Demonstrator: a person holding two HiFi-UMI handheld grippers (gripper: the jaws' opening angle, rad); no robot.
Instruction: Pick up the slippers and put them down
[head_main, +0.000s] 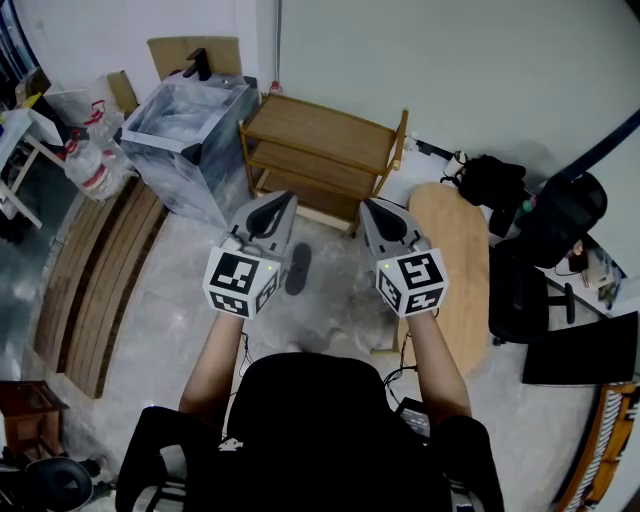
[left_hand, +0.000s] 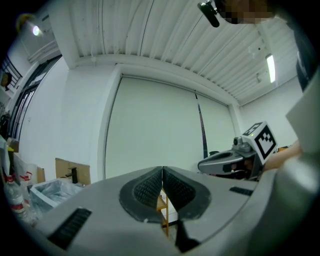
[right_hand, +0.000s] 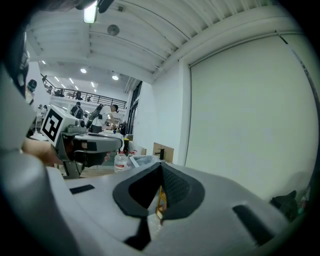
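A dark slipper (head_main: 298, 268) lies on the pale floor, just in front of the wooden rack and partly hidden behind my left gripper. Both grippers are held level side by side, well above the floor. The left gripper (head_main: 286, 198) has its jaws closed with nothing between the pads (left_hand: 150, 189). The right gripper (head_main: 369, 204) also has its jaws together at the tips and holds nothing. In the left gripper view the right gripper (left_hand: 231, 161) shows at the right. In the right gripper view the left gripper (right_hand: 87, 142) shows at the left.
A low wooden shelf rack (head_main: 325, 150) stands ahead against the wall. A clear plastic bin (head_main: 190, 125) and water bottles (head_main: 90, 160) are at the left, with wooden slats (head_main: 95, 280) on the floor. A round wooden top (head_main: 455, 270) and a black chair (head_main: 535, 270) are at the right.
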